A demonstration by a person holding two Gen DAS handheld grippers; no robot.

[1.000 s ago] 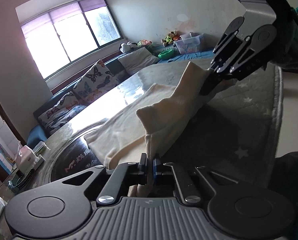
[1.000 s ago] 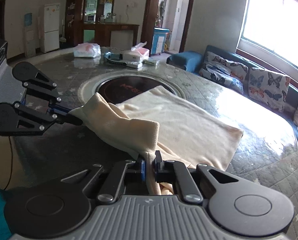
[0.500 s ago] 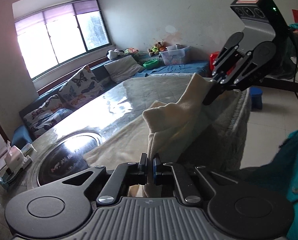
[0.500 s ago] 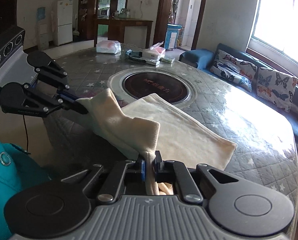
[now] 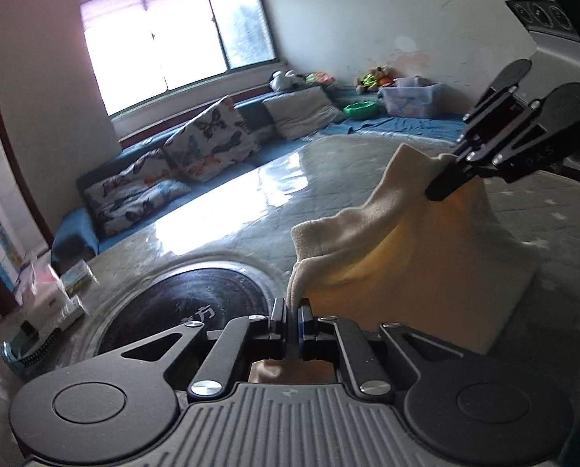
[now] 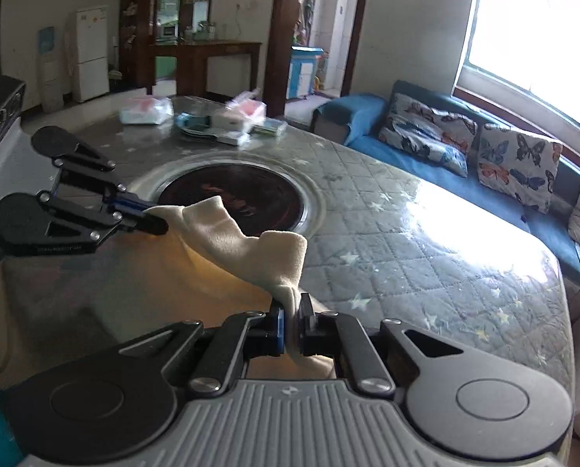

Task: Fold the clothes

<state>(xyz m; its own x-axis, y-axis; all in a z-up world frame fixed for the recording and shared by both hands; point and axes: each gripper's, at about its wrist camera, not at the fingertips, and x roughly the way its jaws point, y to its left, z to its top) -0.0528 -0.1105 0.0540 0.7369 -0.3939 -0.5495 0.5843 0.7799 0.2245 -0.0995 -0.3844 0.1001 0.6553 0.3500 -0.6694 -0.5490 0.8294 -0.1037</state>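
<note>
Left wrist view: left gripper [image 5: 291, 321] pinches 1 corner of the cream cloth [image 5: 367, 229]; right gripper [image 5: 443, 183] clamps the other corner
Right wrist view: cloth [image 6: 243, 239] hangs between both grippers above the quilted table [image 6: 426, 241], just in front of its dark round inset [image 6: 235, 198]

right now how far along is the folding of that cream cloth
Early to midway. Done: both tools have a grip, the left tool and right tool each shut on an edge of the cream cloth. In hand: it hangs raised above the quilted table. Left: laying it down, folding and flattening.
</note>
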